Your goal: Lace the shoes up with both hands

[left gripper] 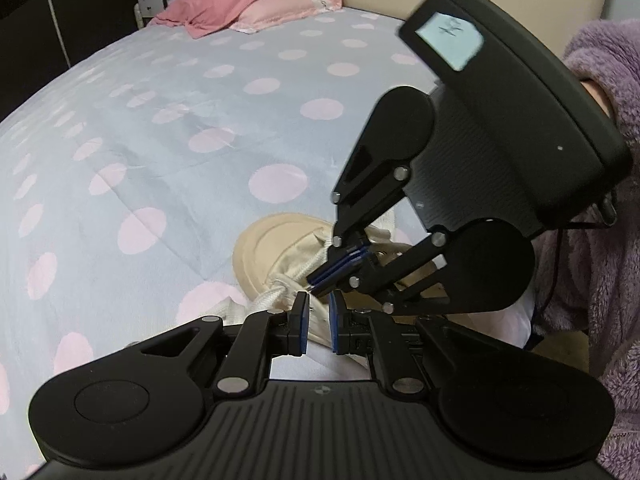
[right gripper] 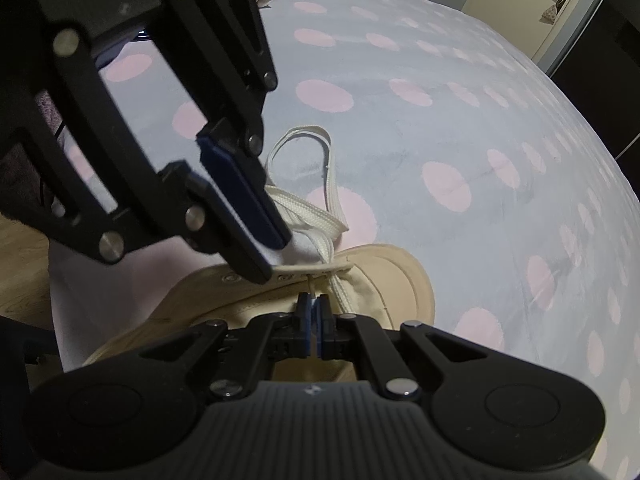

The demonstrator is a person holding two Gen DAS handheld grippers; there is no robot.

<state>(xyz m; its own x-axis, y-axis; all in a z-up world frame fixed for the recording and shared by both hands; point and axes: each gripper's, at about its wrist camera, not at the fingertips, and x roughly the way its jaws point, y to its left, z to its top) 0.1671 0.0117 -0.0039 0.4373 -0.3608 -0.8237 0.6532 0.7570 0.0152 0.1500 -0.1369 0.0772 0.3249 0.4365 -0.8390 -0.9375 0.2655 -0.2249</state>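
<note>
Both grippers sit at the shoe (right gripper: 280, 300) on the bedspread (right gripper: 440, 120): right gripper (right gripper: 313, 312) pinched shut on the lace tip, left gripper (left gripper: 319, 318) nearly closed around lace (right gripper: 320, 216), toe pointing away, right tips nearer the eyelets (right gripper: 284, 278).

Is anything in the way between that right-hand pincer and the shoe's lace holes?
Nothing visible does. The right gripper, shut on the lace tip, sits at the shoe by its eyelet row; the left gripper is beside, not between.
</note>
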